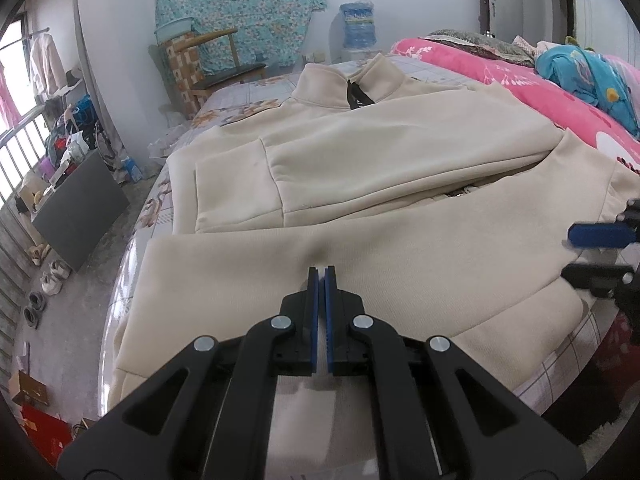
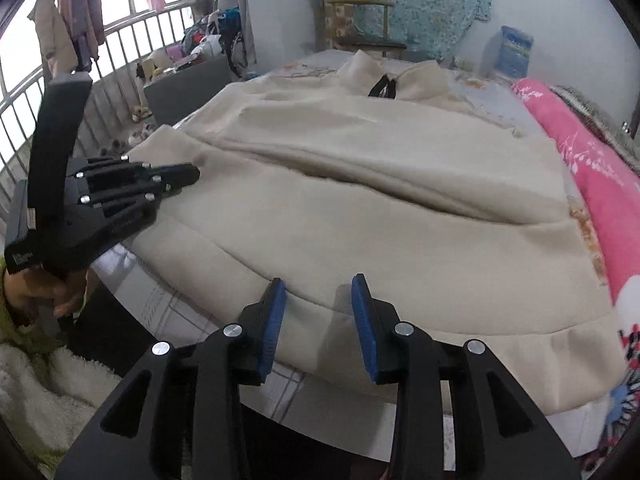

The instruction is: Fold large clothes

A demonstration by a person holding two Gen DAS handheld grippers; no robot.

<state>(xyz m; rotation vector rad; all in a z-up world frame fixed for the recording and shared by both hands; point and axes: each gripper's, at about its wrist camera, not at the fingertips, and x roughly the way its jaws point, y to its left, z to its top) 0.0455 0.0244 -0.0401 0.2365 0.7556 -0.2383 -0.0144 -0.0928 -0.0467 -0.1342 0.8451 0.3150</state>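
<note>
While the cream zip-up sweatshirt (image 1: 360, 152) lies spread on the bed (image 1: 248, 92), collar at the far end and hem toward the near edge, both sleeves already lie folded across the body. Its long axis runs near to far, straight away from both tools. The left hand-held gripper (image 1: 321, 276) sits low over the near hem, blue pads pressed together with only a sliver between them; whether a thin fold of fabric is caught there I cannot tell. The right hand-held gripper (image 2: 319, 292) hovers just above the hem farther right, its pads spread apart and holding nothing. In the right wrist view the left tool (image 2: 176, 178) reaches onto the left part of the hem, so the two stand side by side along that edge. Judging by the layout, the coming move is to pinch the hem at both points and carry it away toward the collar (image 2: 384, 76); the right one must first close on cloth.
</note>
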